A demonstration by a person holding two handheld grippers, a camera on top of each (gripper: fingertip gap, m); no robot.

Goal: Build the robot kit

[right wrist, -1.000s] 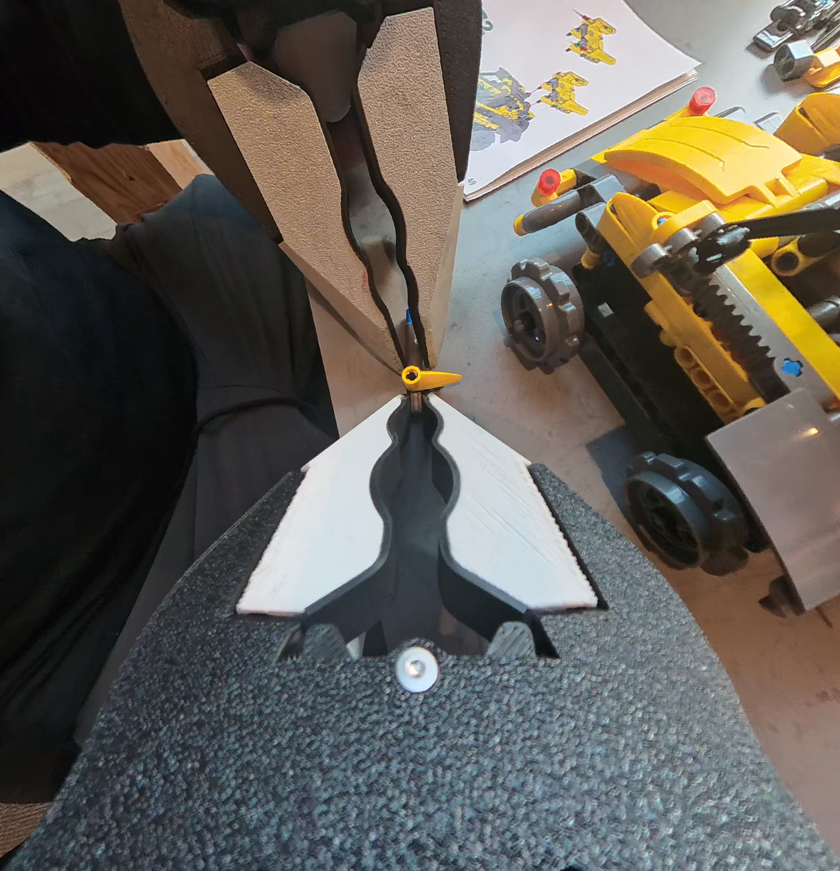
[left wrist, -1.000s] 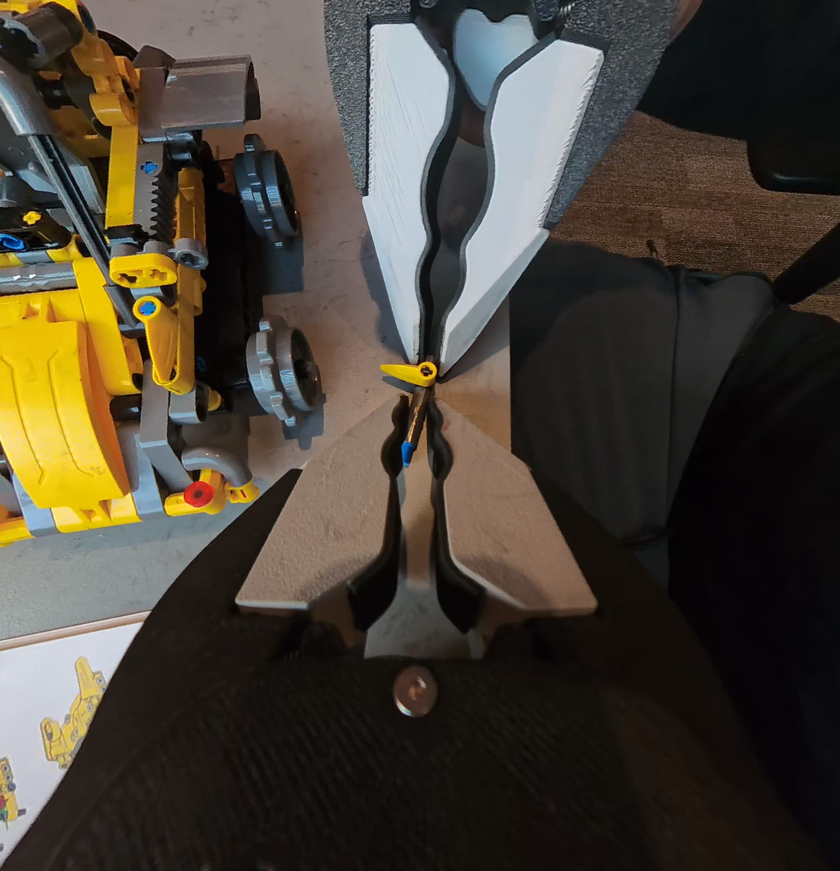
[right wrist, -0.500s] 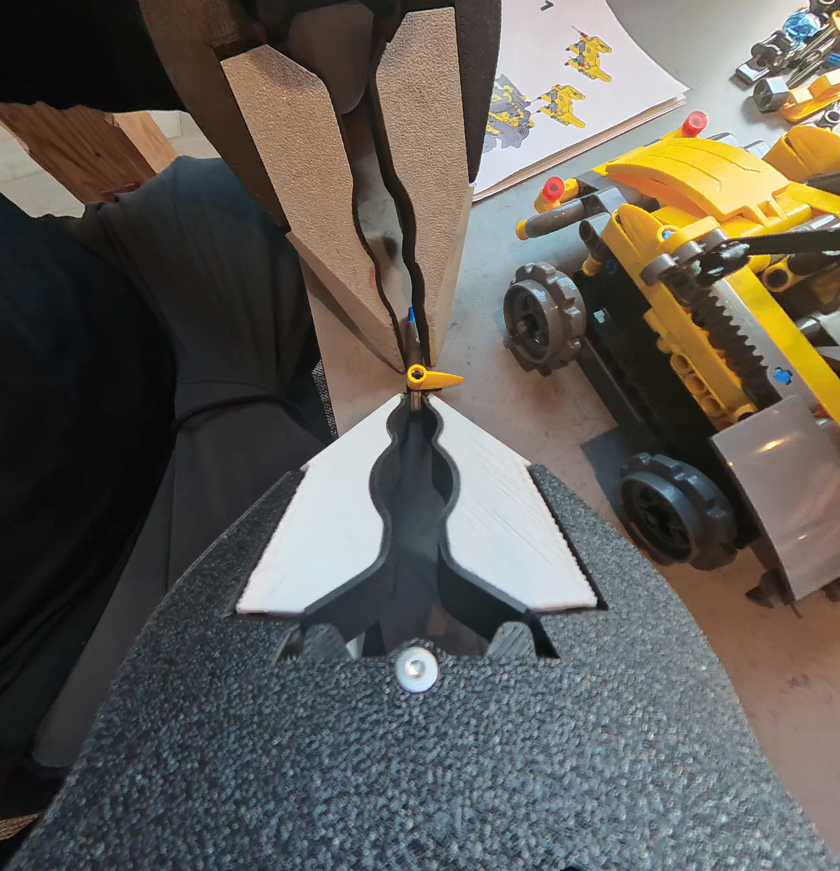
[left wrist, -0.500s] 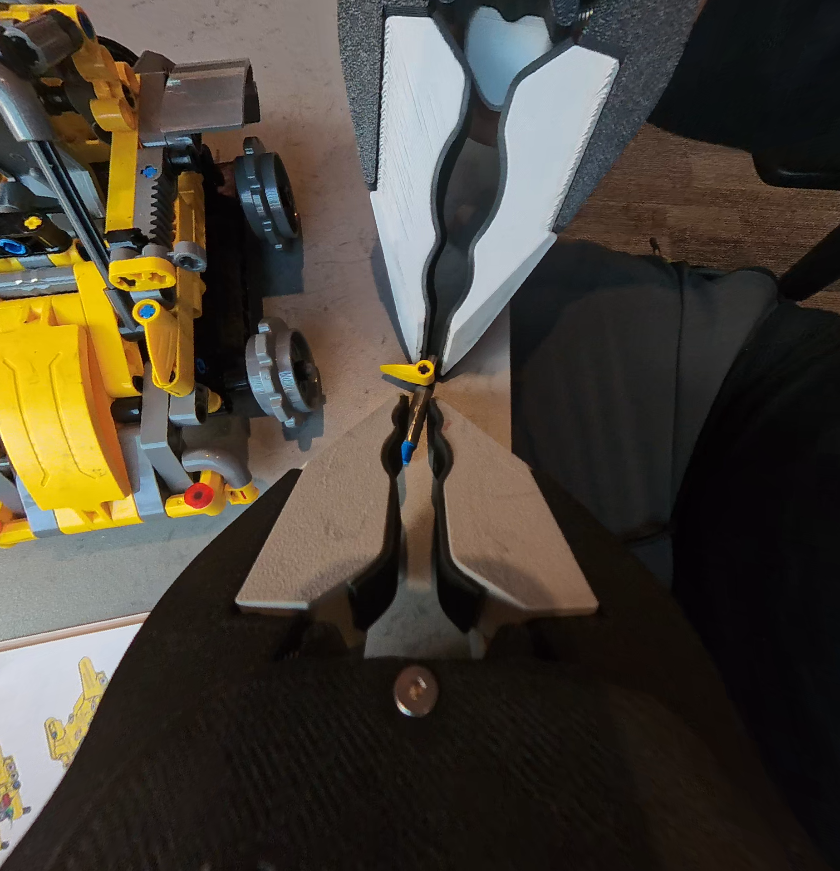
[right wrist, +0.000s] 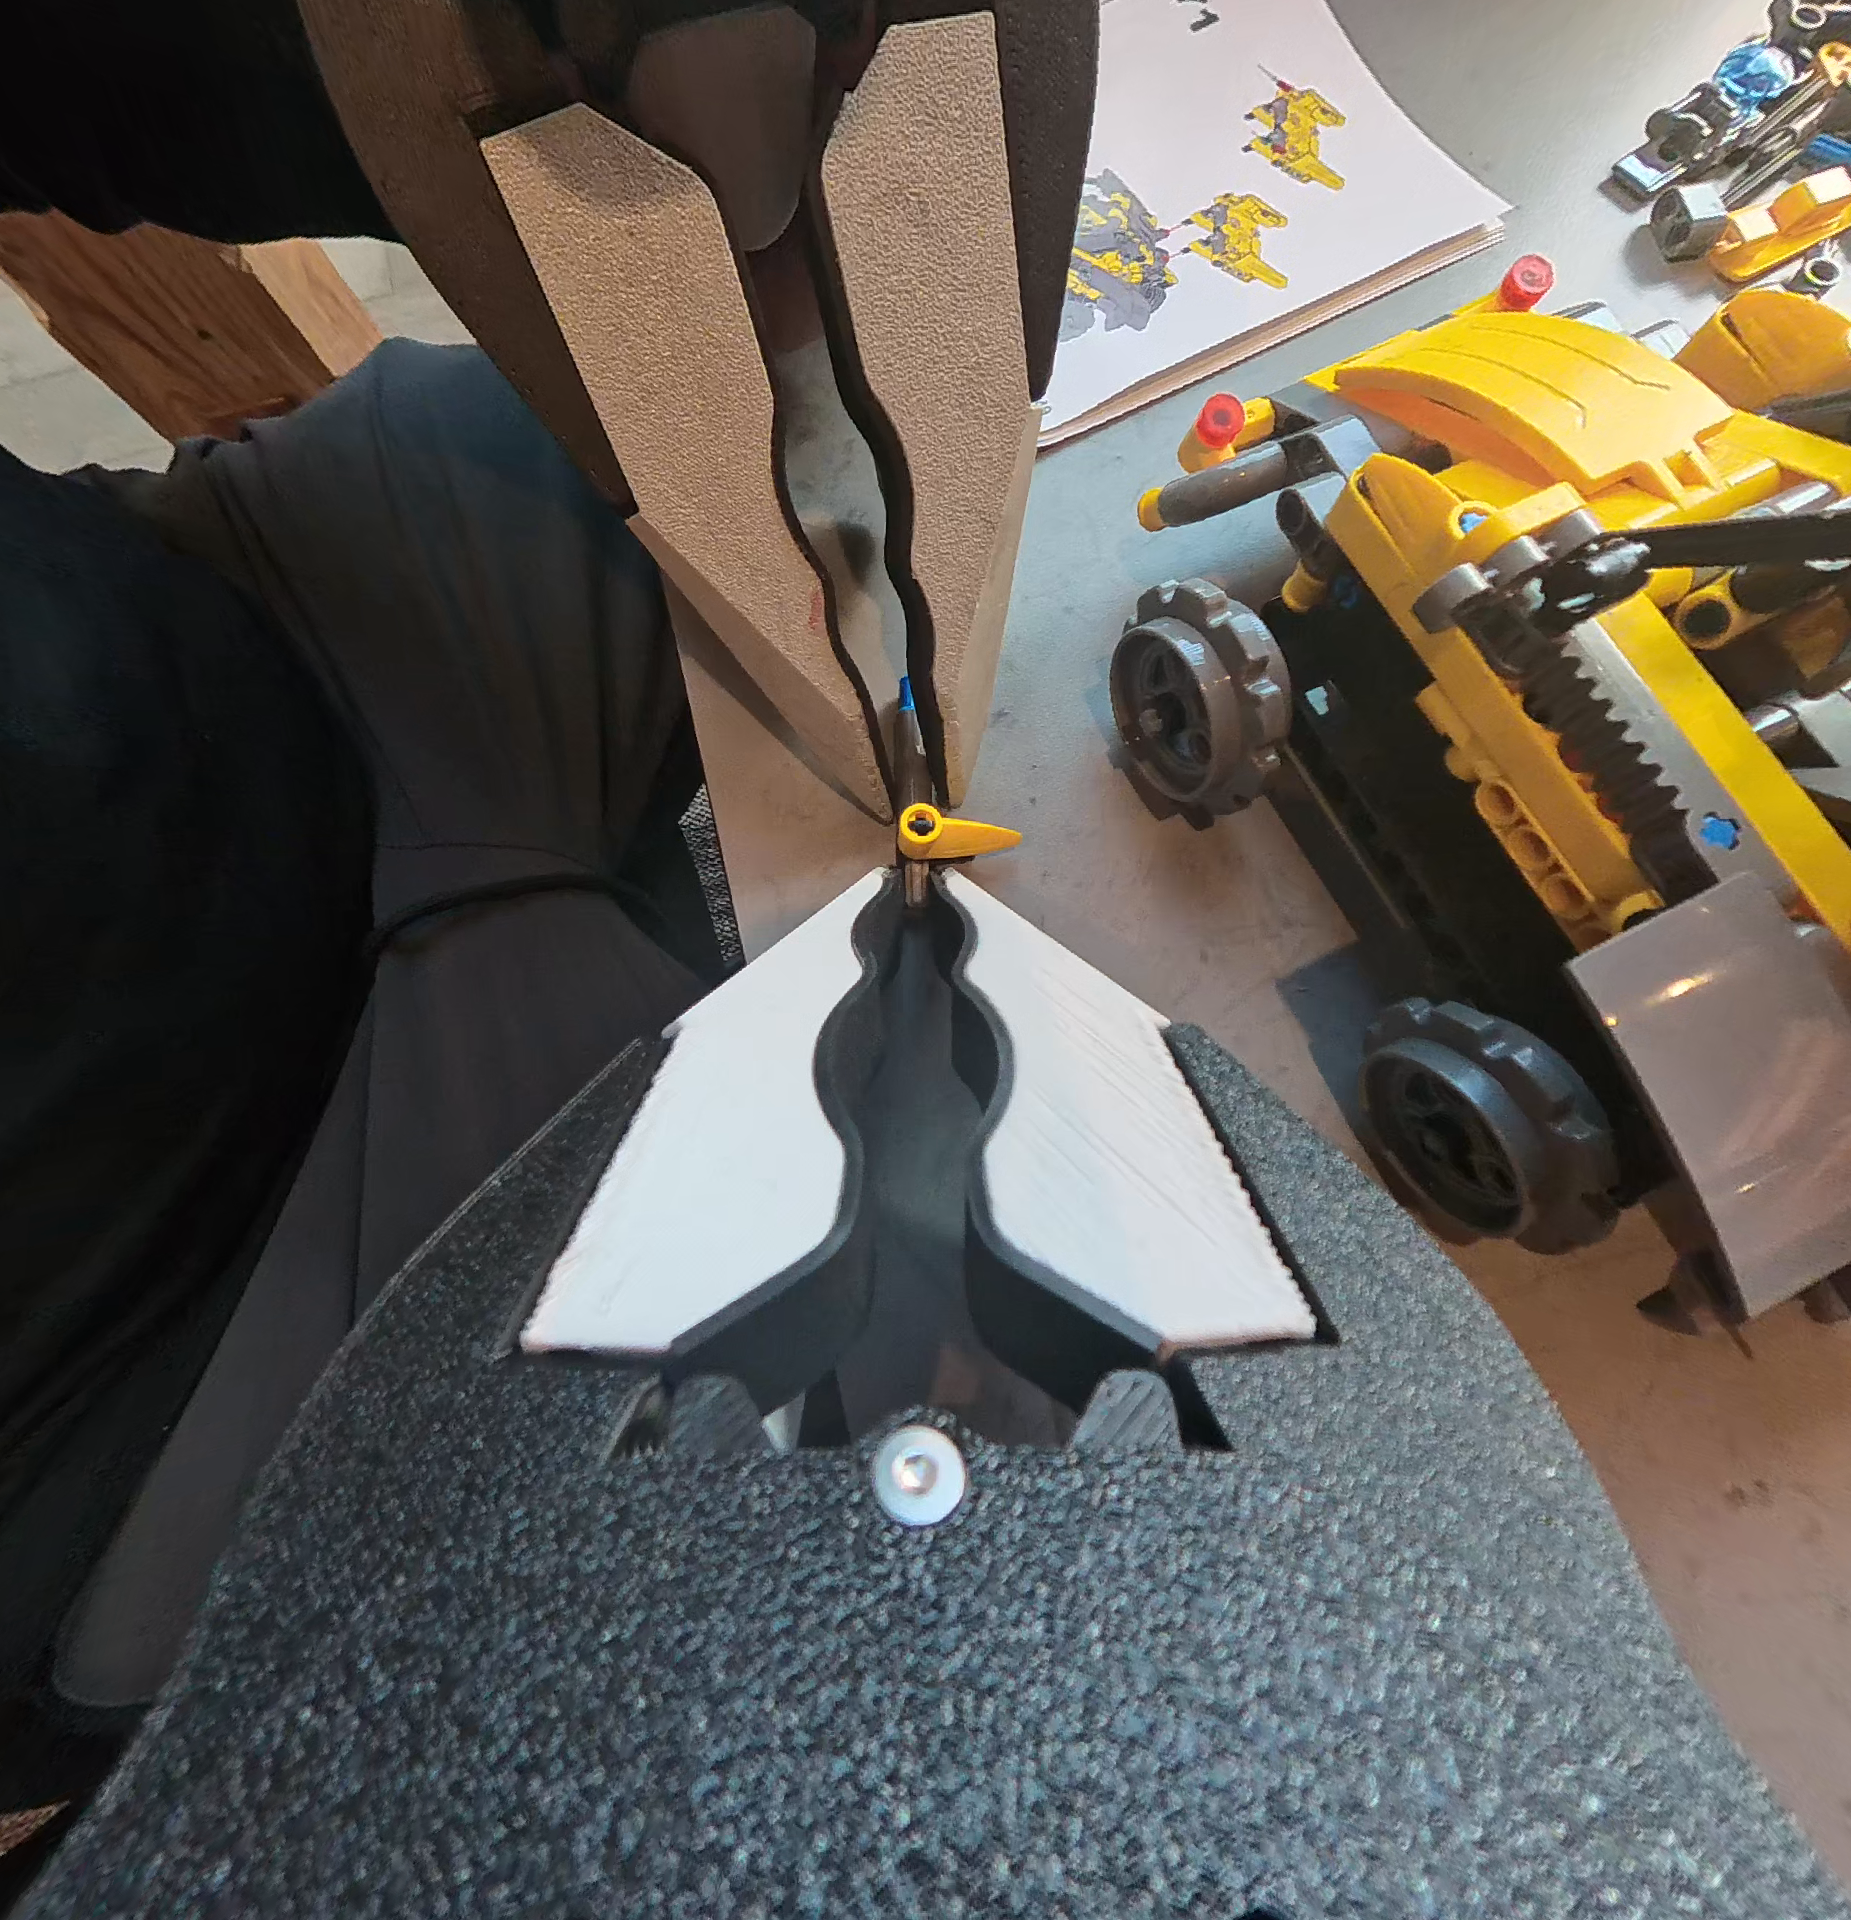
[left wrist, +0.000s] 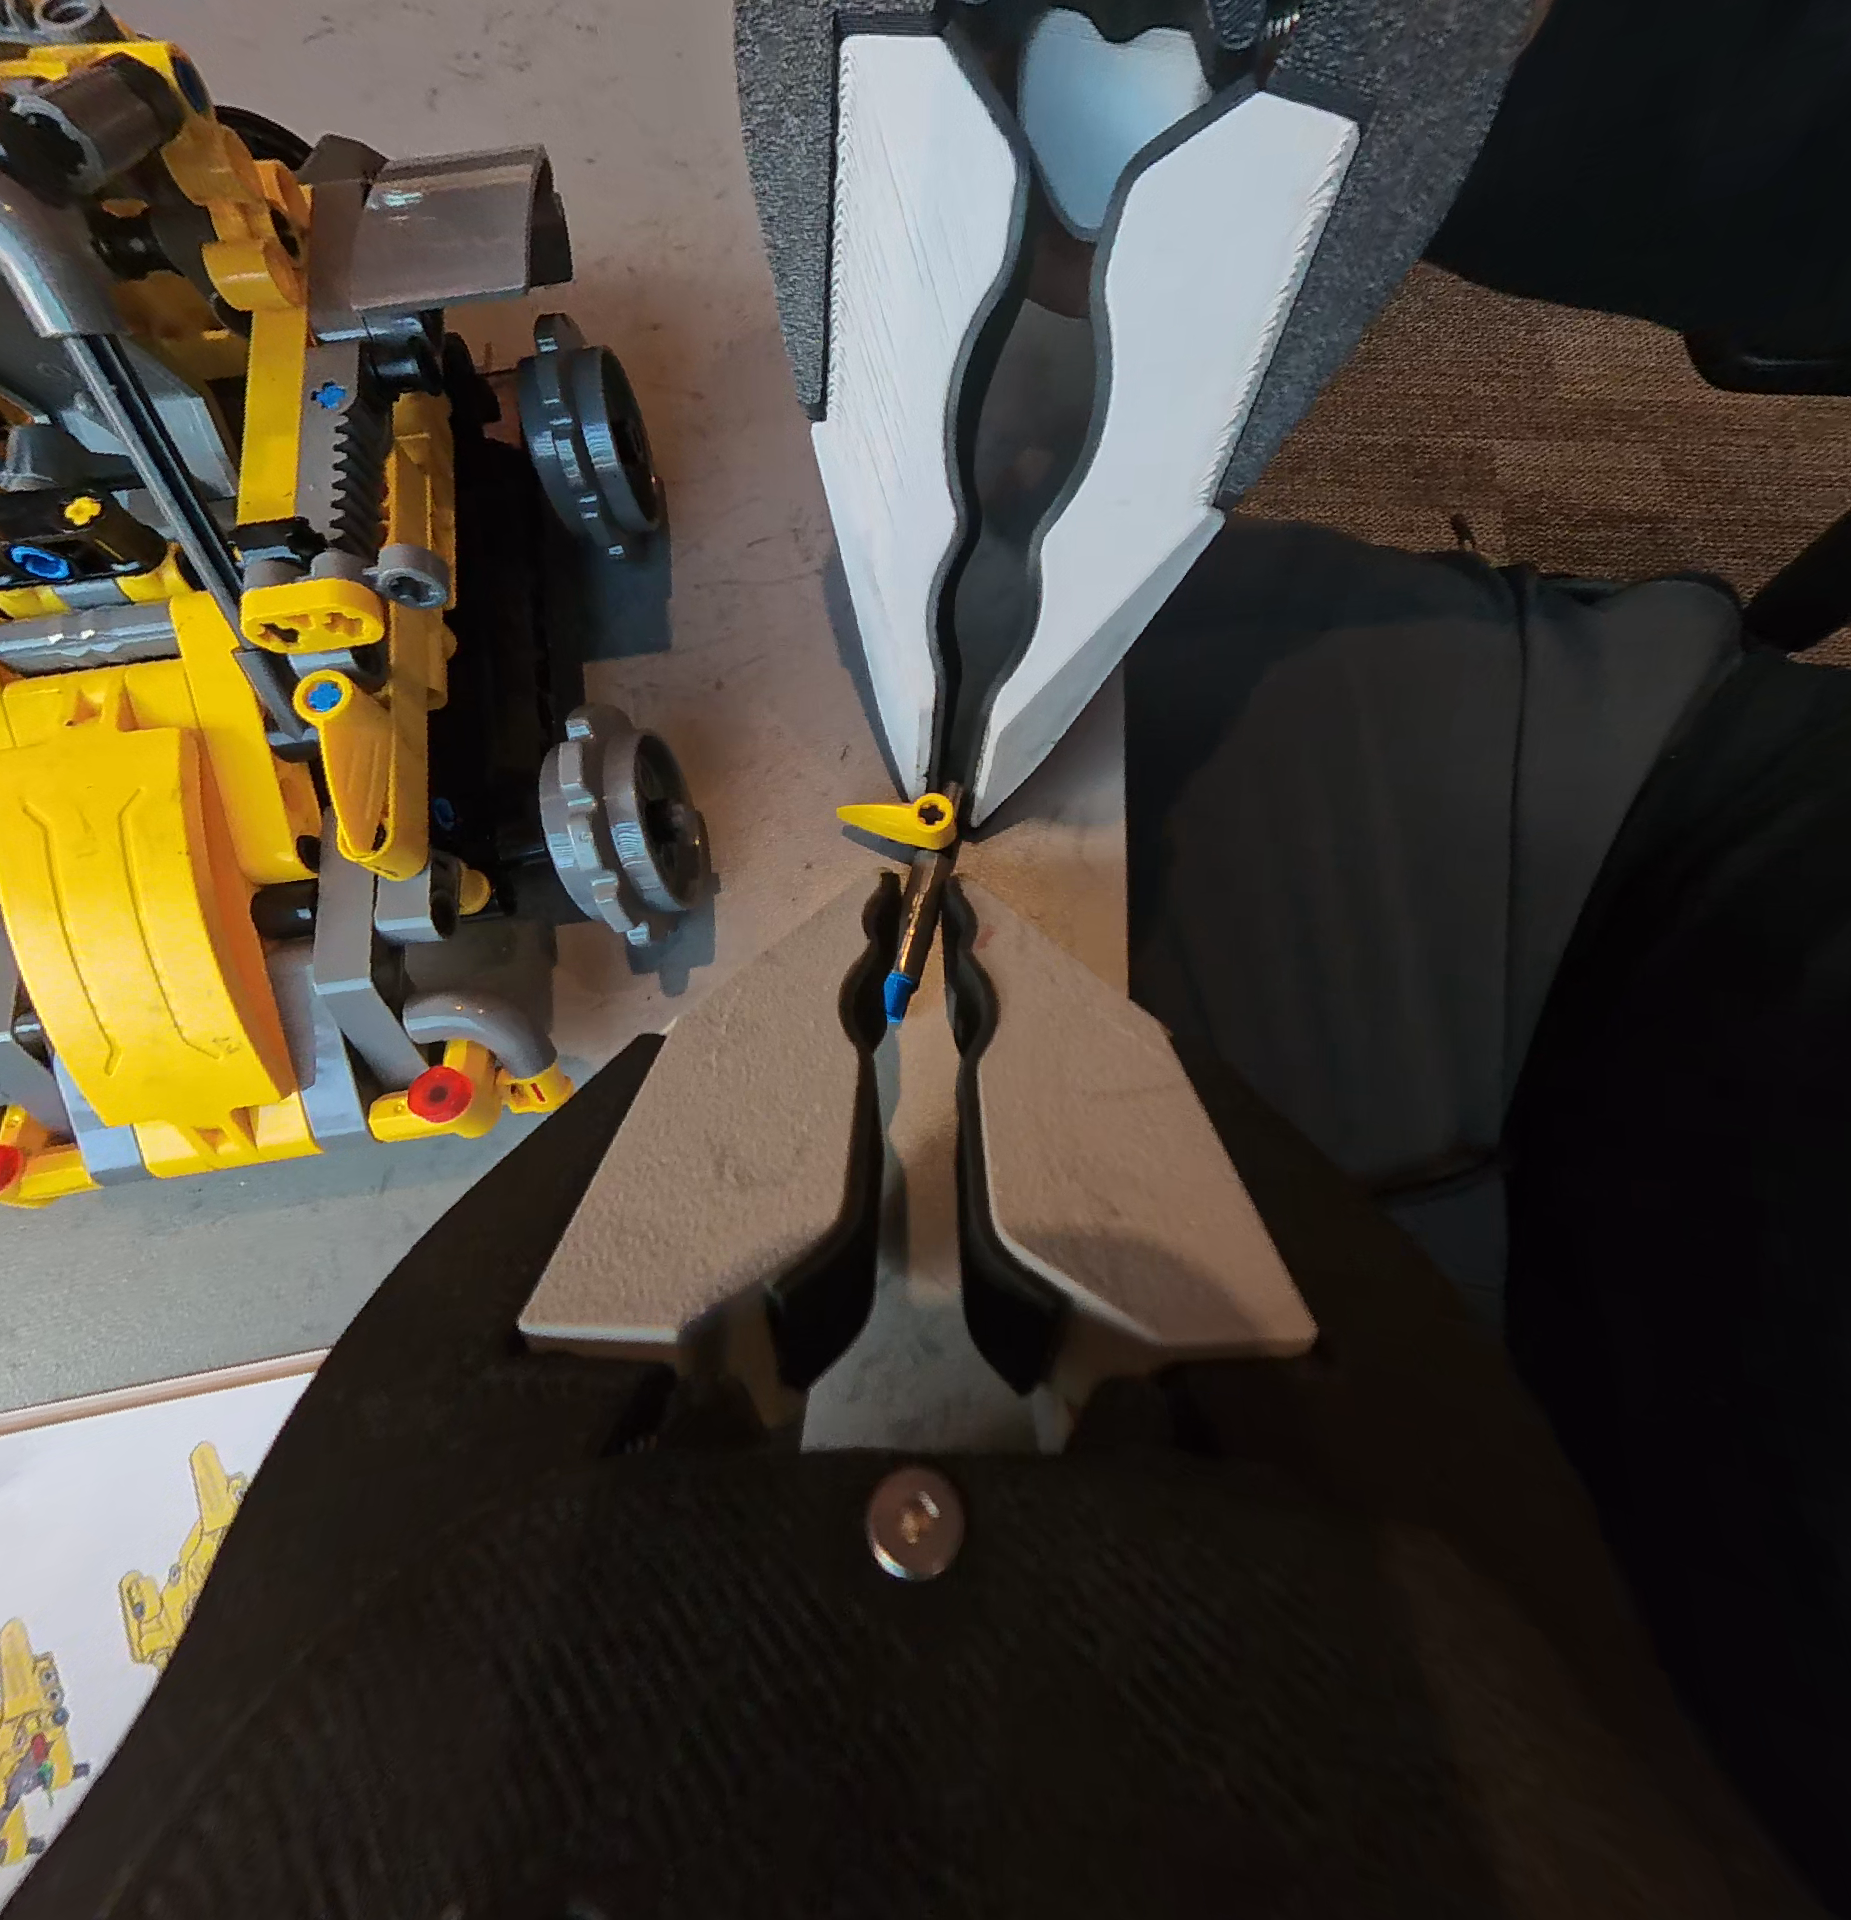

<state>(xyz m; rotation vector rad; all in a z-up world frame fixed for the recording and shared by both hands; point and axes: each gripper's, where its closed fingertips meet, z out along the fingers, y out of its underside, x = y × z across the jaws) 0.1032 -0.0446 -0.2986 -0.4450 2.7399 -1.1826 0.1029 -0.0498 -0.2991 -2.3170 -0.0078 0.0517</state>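
In the left wrist view, my left tongs (left wrist: 919, 894) are clamped on a thin dark axle (left wrist: 918, 914) with a blue tip, beside the yellow brick vehicle (left wrist: 225, 727) on the desk (left wrist: 692, 156). A small yellow pointed piece (left wrist: 900, 818) sits on the axle between both tips.

In the right wrist view, my right tongs (right wrist: 916, 878) pinch the axle's other end, the yellow piece just ahead. I judge that both grips should stay firm and in line, so the axle does not tilt. An instruction booklet (right wrist: 1264, 156) lies beyond.
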